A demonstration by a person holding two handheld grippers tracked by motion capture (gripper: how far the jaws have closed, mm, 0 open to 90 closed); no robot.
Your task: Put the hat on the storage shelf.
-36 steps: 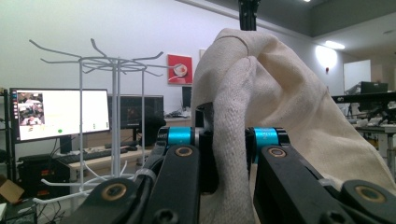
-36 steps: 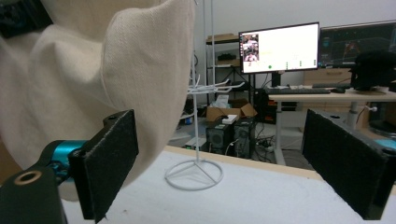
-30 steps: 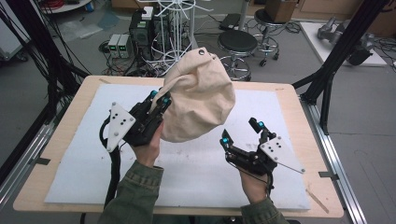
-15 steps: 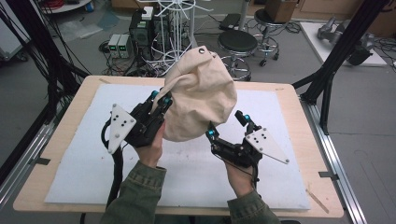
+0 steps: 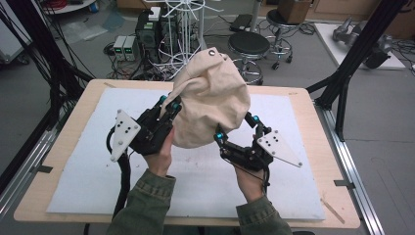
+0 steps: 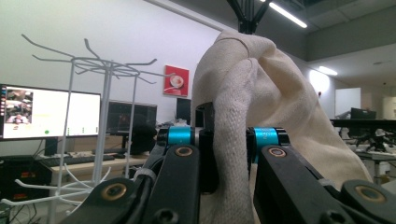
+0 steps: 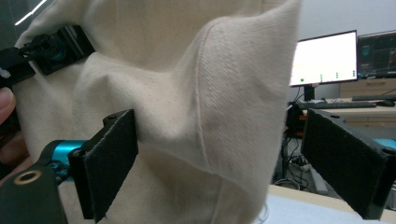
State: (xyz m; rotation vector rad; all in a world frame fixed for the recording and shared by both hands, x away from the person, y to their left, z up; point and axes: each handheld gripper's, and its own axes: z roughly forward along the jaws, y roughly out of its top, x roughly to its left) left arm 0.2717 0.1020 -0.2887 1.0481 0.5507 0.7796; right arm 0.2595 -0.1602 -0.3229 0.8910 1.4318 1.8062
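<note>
A cream canvas, bag-like cloth with a metal eyelet at its top hangs above the white mat. My left gripper holds it up from the left. In the left gripper view that gripper is shut on a thick fold of the cloth. My right gripper is at the cloth's lower right edge. In the right gripper view it stands open, with a seamed fold of the cloth between its pads; the pads do not press on it. The left gripper shows farther off.
A white mat covers the wooden table. A white wire hook rack stands just beyond the far edge, with a stool beside it. Black frame posts rise at both sides.
My right gripper has moved left and up to the cloth's lower edge, so its open jaws now straddle a fold. The left gripper has kept still, holding the cloth.
</note>
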